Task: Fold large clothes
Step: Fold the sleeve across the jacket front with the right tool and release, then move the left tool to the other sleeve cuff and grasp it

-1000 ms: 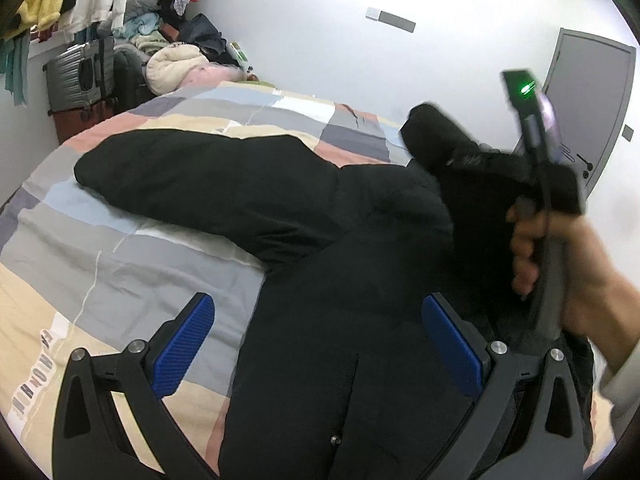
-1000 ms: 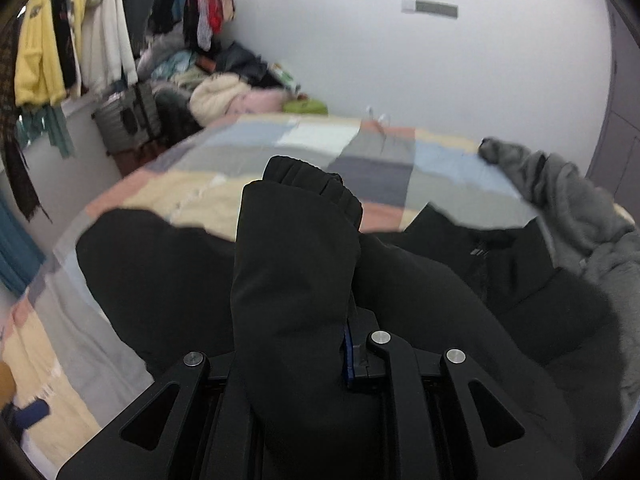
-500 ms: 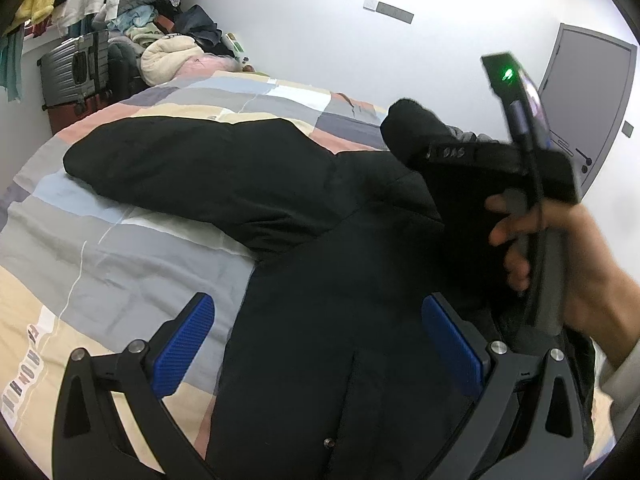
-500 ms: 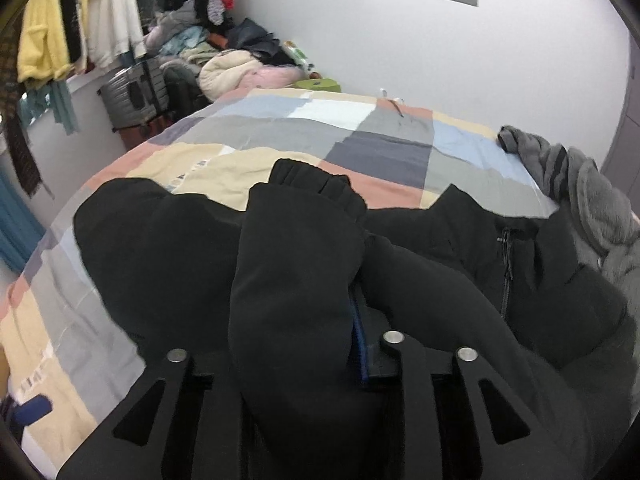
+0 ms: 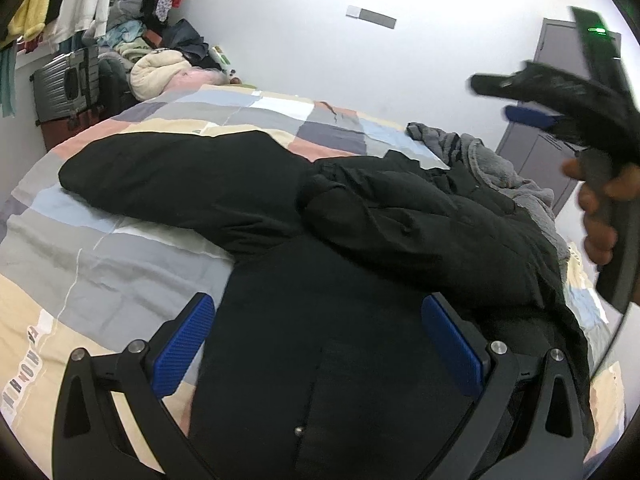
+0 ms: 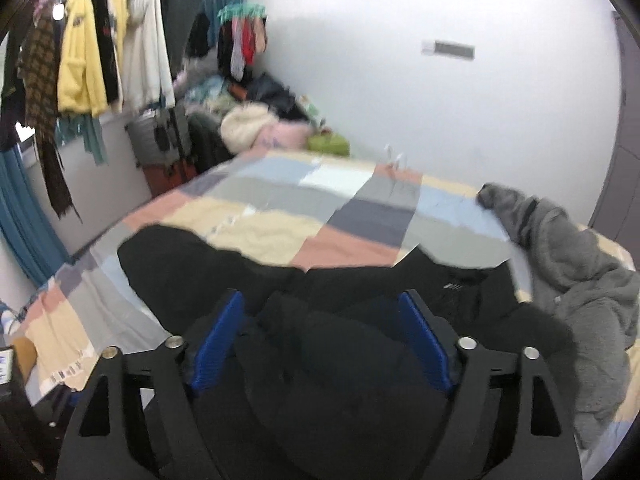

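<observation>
A large black padded jacket [image 5: 328, 312] lies on the patchwork bed cover [image 5: 96, 256]. One sleeve [image 5: 172, 176] stretches out to the left. The other sleeve [image 5: 404, 220] lies folded across the jacket's body. My left gripper [image 5: 316, 336] is open and empty, hovering over the jacket's lower body. My right gripper [image 6: 320, 340] is open and empty above the folded sleeve [image 6: 332, 360]; it shows in the left wrist view [image 5: 532, 116] raised at the right, in a hand.
A grey fleece garment [image 6: 576, 264] lies on the bed's right side, touching the jacket. Clothes hang on a rail [image 6: 100, 68] at the left, with a suitcase [image 5: 68, 80] and a clothes pile [image 5: 160, 72] beyond the bed. A grey door [image 5: 560, 92] stands at the right.
My right gripper has opened and let go of the sleeve, which now lies across the jacket's body. That gripper has lifted up and back. My left gripper stays open.
</observation>
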The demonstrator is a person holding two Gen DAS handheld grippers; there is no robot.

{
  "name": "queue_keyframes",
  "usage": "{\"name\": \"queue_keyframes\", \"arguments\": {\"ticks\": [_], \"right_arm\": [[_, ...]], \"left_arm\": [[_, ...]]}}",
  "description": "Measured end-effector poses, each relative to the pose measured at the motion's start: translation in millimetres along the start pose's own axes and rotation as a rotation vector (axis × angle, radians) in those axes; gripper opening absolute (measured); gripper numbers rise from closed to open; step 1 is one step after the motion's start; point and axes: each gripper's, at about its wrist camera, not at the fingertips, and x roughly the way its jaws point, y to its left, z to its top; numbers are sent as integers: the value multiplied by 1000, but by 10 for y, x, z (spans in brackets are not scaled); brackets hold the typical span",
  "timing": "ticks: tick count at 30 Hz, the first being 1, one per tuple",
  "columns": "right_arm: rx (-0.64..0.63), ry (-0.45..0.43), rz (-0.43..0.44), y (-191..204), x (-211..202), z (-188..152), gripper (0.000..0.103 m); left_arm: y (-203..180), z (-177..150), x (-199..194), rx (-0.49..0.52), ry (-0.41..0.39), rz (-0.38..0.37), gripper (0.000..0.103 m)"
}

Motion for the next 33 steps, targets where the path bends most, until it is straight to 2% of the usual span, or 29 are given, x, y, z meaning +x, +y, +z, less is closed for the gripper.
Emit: {"name": "queue_keyframes", "arguments": {"ticks": [8,14,19,20,22,27,31,33], "right_arm": [[96,-81,-115,-667,-706,-329,81],[196,-32,-209,-1255,-886,-981,80],[274,69,-218,-1626,-825,-1648,79],[281,106,-230,-1684,-784,-1767,75],[277,176,-237,-1741,-704,-1899,69],[241,292,-279,-1787,-472,-2093,68],[220,286,-280,-1786,-352,-2182,59],[176,269,-298,-1727,-300,-2149,50]], "left_arm": [[-237,-20,-104,33,-29,-62,103],[-422,-76,-108,48,-32,-100,103],[-560,-125,-49,82,-25,-99,103],[-577,-135,-38,87,-21,-97,103],[-600,-150,-16,94,-14,-96,103],[-670,-162,-16,107,-19,-90,103],[-664,-174,12,88,-6,-94,103],[-670,-172,27,87,2,-97,103]]}}
